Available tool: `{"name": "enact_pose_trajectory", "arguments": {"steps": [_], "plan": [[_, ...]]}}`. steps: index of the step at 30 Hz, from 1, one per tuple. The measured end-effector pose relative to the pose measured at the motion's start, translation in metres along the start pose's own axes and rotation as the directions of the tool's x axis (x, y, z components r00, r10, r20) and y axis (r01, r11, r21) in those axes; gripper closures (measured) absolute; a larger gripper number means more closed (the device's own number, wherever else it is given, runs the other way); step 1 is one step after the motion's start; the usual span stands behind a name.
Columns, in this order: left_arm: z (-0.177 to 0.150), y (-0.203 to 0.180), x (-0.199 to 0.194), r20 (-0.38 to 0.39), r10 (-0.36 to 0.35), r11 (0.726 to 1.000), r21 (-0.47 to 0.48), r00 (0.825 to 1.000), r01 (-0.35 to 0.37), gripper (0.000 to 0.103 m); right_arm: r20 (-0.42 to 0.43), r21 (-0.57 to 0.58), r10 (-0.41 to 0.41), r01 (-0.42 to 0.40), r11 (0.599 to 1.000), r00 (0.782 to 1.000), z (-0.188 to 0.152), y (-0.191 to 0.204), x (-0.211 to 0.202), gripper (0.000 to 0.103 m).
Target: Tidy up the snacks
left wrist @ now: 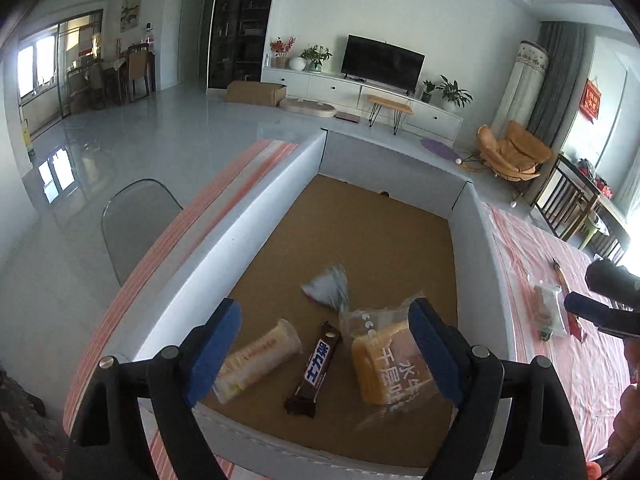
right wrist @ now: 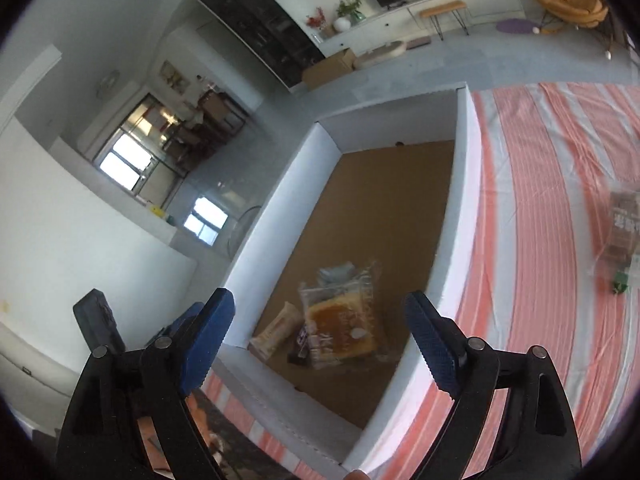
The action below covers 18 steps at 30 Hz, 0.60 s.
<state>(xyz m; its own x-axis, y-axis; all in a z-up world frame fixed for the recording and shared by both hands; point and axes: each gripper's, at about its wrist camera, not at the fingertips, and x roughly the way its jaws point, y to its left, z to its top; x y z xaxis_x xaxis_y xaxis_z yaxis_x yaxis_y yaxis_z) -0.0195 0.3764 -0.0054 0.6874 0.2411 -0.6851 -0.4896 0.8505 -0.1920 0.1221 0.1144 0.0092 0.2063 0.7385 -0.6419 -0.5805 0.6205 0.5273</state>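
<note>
Left wrist view: left hand-held gripper (left wrist: 324,344) spread wide, empty, above chocolate bar (left wrist: 318,364) in the box (left wrist: 224,240).

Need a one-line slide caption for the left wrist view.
Open left gripper hovers over white box holding wafer pack, chocolate bar, silver packet and bagged cake.

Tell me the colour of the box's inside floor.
Plain cardboard brown, against white walls; the box shows it best in the left wrist view.
</note>
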Motion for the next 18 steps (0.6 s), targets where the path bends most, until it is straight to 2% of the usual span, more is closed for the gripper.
{"name": "enact_pose_trajectory", "arguments": {"steps": [2, 4, 5, 6, 8, 9, 11, 12, 14, 15, 16, 18], "plan": [[-0.007, -0.010, 0.001, -0.005, -0.035, 0.999, 0.005, 0.999, 0.035, 0.018, 0.023, -0.040, -0.097, 0.098, 0.994, 0.995, -0.019, -0.019, -0.013, 0.013], [-0.017, -0.032, -0.002, -0.020, -0.104, 0.994, 0.029, 0.994, 0.105, 0.018, 0.045, -0.053, -0.246, 0.248, 0.967, 0.968, -0.046, -0.053, -0.026, 0.013], [-0.020, -0.044, -0.003, -0.030, -0.146, 0.988, 0.046, 0.989, 0.147, 0.018, 0.056, -0.052, -0.335, 0.338, 0.940, 0.941, -0.062, -0.072, -0.034, 0.013], [-0.026, -0.062, -0.004, -0.044, -0.194, 0.978, 0.072, 0.980, 0.197, 0.017, 0.060, -0.044, -0.429, 0.432, 0.901, 0.901, -0.078, -0.092, -0.041, 0.013], [-0.036, -0.104, -0.004, -0.085, -0.284, 0.947, 0.129, 0.955, 0.294, 0.014, 0.044, 0.007, -0.591, 0.591, 0.807, 0.806, -0.109, -0.135, -0.057, 0.014], [-0.041, -0.126, -0.004, -0.112, -0.326, 0.927, 0.155, 0.939, 0.341, 0.013, 0.023, 0.044, -0.650, 0.648, 0.760, 0.760, -0.123, -0.157, -0.067, 0.014], [-0.059, -0.172, 0.000, -0.181, -0.413, 0.871, 0.207, 0.893, 0.445, 0.007, 0.012, 0.114, -0.727, 0.721, 0.683, 0.687, -0.142, -0.189, -0.087, 0.014], [-0.066, -0.192, 0.002, -0.210, -0.433, 0.851, 0.226, 0.877, 0.474, 0.007, 0.017, 0.143, -0.759, 0.749, 0.647, 0.651, -0.150, -0.201, -0.097, 0.014], [-0.084, -0.232, 0.014, -0.252, -0.451, 0.818, 0.267, 0.856, 0.509, 0.007, 0.024, 0.197, -0.803, 0.785, 0.588, 0.595, -0.161, -0.218, -0.116, 0.014], [-0.093, -0.250, 0.023, -0.269, -0.450, 0.806, 0.287, 0.852, 0.517, 0.007, 0.024, 0.220, -0.816, 0.793, 0.568, 0.578, -0.159, -0.227, -0.122, 0.014], [-0.102, -0.267, 0.034, -0.283, -0.436, 0.803, 0.306, 0.855, 0.511, 0.007, 0.025, 0.238, -0.825, 0.798, 0.553, 0.565, -0.160, -0.232, -0.126, 0.014], [-0.120, -0.293, 0.059, -0.306, -0.375, 0.807, 0.357, 0.875, 0.471, 0.007, 0.018, 0.276, -0.838, 0.803, 0.528, 0.545, -0.170, -0.239, -0.137, 0.014]]}}
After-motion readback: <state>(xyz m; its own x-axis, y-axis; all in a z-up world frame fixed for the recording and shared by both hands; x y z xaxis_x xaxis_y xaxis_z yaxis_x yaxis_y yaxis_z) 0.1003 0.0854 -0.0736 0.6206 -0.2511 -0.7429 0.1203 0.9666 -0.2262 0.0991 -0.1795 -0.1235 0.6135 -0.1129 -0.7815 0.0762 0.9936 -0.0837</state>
